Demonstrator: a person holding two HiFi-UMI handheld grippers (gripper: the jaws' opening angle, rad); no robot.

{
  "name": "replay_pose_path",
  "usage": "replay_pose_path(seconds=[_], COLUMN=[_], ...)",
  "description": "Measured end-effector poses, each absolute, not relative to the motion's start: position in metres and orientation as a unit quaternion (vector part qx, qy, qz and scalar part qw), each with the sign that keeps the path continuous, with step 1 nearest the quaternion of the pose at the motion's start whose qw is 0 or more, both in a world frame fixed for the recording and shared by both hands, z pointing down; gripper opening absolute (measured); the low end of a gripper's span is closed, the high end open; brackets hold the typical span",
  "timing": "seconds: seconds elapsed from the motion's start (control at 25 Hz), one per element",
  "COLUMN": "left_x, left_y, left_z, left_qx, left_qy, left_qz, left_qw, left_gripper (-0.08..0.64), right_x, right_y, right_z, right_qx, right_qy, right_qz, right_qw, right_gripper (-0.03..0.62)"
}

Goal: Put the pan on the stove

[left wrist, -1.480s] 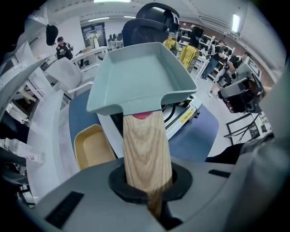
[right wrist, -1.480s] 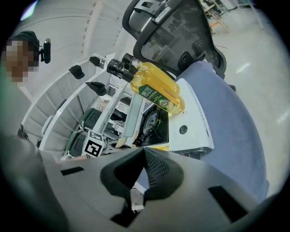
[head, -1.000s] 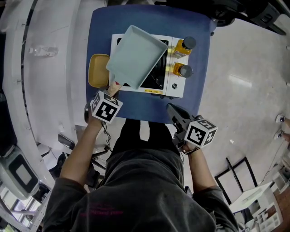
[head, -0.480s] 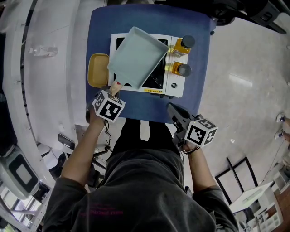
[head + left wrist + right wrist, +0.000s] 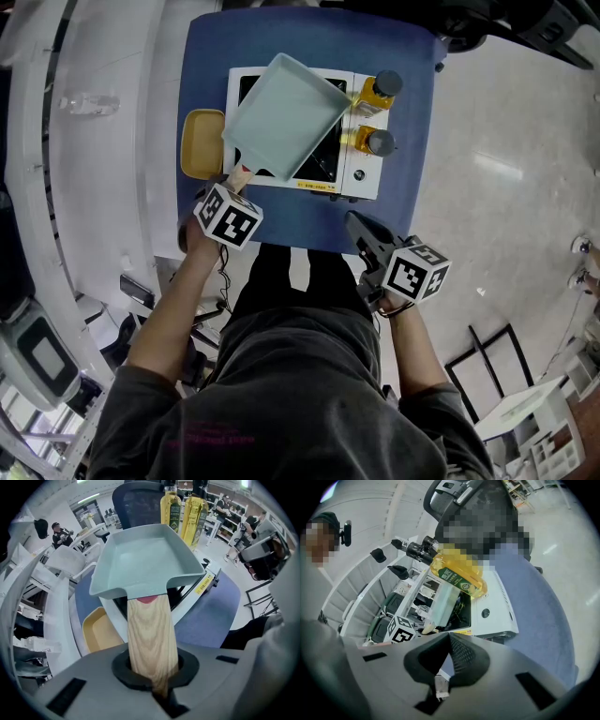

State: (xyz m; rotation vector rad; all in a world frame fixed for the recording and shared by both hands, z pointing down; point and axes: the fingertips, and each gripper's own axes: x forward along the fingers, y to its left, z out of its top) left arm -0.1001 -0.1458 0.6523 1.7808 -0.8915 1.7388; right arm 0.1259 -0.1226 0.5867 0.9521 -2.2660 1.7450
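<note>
Head view: left forearm reaches forward, left gripper at the handle of the square, pale-green pan – skewed over the white stove; whether it rests there, I cannot tell. Right gripper hangs back, low near the blue table edge.

Left gripper view: jaws pinch the grained wooden handle.

Right gripper view: jaws pressed together, nothing between – glossy yellow oil bottle ahead.

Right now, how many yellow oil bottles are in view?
2. The farther yellow oil bottle and the nearer yellow oil bottle stand at the white stove's right side. Others may be hidden.
</note>
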Motion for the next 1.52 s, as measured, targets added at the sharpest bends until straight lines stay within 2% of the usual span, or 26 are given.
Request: replay_pose_path(seconds=[0.6, 0.92, 1.16, 1.52], left_x=[-0.099, -0.094, -0.091, -0.093], left_y=[-0.146, -0.144, -0.145, -0.147], left_z=[0.655, 0.651, 0.650, 0.645], left_qx=[0.646, 0.656, 0.663, 0.664], left_qy=[-0.339, -0.334, -0.335, -0.343], left_qz=[0.640, 0.632, 0.626, 0.625], left_qw=[0.241, 0.243, 0.239, 0.225], left_gripper=[0.023, 0.109, 0.206, 0.278], right_x=[0.123, 0.121, 0.117, 0.113], right_y=[-0.123, -0.120, -0.118, -0.117], right_z=[0.584, 0.580, 0.579, 0.575], right_qx=[0.313, 0.312, 0.311, 0.307], right_qy=[-0.756, -0.757, -0.759, -0.763], right_qz=[0.572, 0.570, 0.568, 0.565], right_qw=[0.064, 0.066, 0.066, 0.068], right_gripper=[0.003, 0.003, 0.003, 0.003])
